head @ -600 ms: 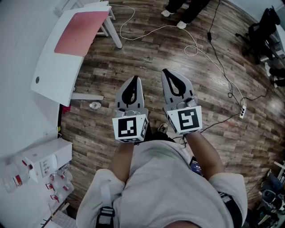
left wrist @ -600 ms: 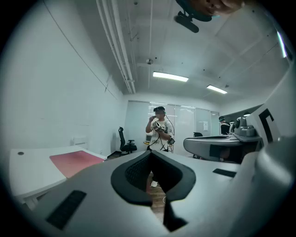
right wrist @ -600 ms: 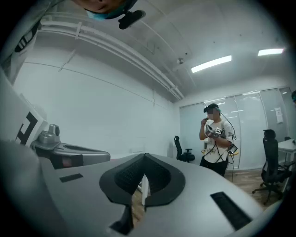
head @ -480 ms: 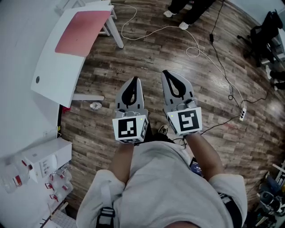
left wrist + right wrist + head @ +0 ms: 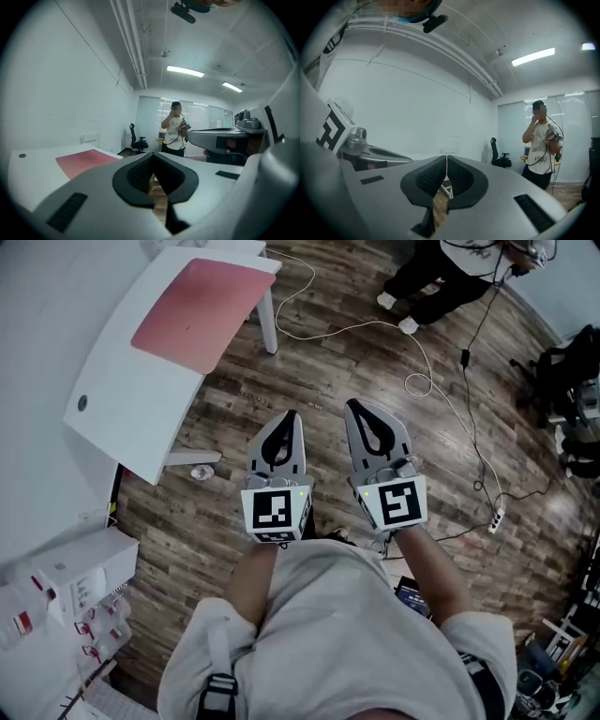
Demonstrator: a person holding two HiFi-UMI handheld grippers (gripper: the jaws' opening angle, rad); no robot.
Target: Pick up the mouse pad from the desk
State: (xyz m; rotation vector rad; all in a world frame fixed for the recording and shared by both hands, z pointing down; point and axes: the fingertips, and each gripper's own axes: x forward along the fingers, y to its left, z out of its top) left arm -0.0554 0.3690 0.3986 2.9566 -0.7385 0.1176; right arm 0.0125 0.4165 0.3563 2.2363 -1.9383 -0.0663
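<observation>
Your left gripper (image 5: 288, 418) and right gripper (image 5: 355, 407) are both closed and empty, well short of the mouse pad (image 5: 197, 301); open them or you'll likely shove it along the desk (image 5: 108, 404).

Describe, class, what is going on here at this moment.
A person holds a gripper in each hand. The left gripper and right gripper are both shut and empty, held side by side above the wooden floor. The pink mouse pad lies untouched on the white desk, ahead to the left.

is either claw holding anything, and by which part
Nothing is held: left claw and right claw are both shut and empty; the mouse pad lies on the desk.
</observation>
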